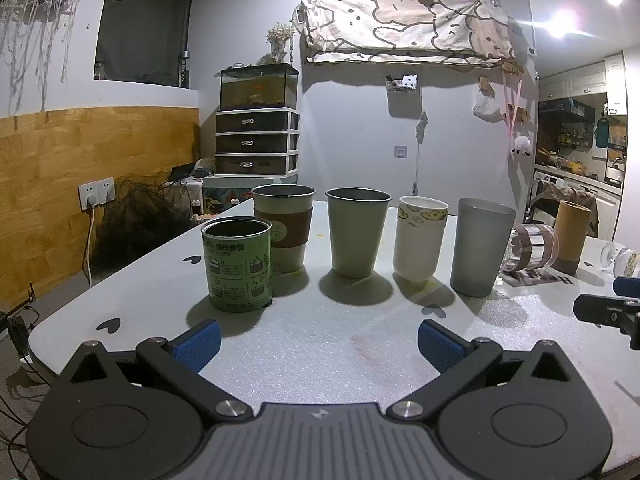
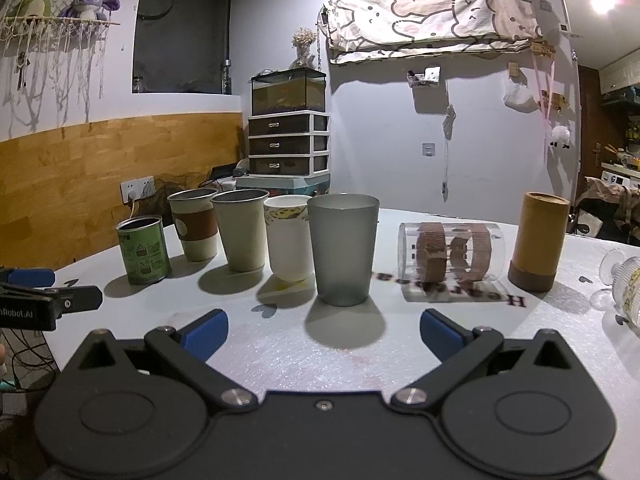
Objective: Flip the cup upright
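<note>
A clear glass cup with brown bands lies on its side on the white table, right of a row of upright cups; it also shows in the left wrist view. A brown cardboard tube cup stands with its open end hidden, darker band at the bottom. A small stemmed glass lies tipped at the far right. My right gripper is open and empty, facing the grey cup. My left gripper is open and empty in front of the green can.
Upright in a row stand a sleeve cup, a beige cup and a white patterned cup. The right gripper's side shows at the left view's right edge. The table's left edge drops to cables and a wall socket.
</note>
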Motion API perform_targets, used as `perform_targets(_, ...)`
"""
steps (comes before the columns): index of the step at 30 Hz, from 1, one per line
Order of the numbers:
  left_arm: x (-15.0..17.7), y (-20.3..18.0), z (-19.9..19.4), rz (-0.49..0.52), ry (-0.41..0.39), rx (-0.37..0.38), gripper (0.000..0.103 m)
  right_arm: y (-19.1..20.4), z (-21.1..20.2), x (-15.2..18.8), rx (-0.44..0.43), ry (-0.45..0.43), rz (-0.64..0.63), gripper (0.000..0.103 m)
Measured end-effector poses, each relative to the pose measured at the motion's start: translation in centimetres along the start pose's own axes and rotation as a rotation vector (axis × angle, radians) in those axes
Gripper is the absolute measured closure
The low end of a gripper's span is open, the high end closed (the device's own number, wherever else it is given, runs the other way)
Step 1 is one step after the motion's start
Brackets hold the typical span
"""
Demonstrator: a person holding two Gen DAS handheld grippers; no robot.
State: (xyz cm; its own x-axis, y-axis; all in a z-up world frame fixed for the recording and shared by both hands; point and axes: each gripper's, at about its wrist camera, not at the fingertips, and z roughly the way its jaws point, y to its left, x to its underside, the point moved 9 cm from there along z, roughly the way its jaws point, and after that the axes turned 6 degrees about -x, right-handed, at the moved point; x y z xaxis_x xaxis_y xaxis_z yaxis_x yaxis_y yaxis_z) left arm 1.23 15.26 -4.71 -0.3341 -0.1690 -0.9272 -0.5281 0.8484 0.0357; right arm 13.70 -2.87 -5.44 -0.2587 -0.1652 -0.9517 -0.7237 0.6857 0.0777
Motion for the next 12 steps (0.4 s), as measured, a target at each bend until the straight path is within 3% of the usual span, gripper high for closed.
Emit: perform_targets(12, 0.26, -0.14, 0.07, -0.002, 0.003, 0.0, 0.0, 0.01, 0.05, 0.0, 0.0, 0.002, 0.002, 0.0)
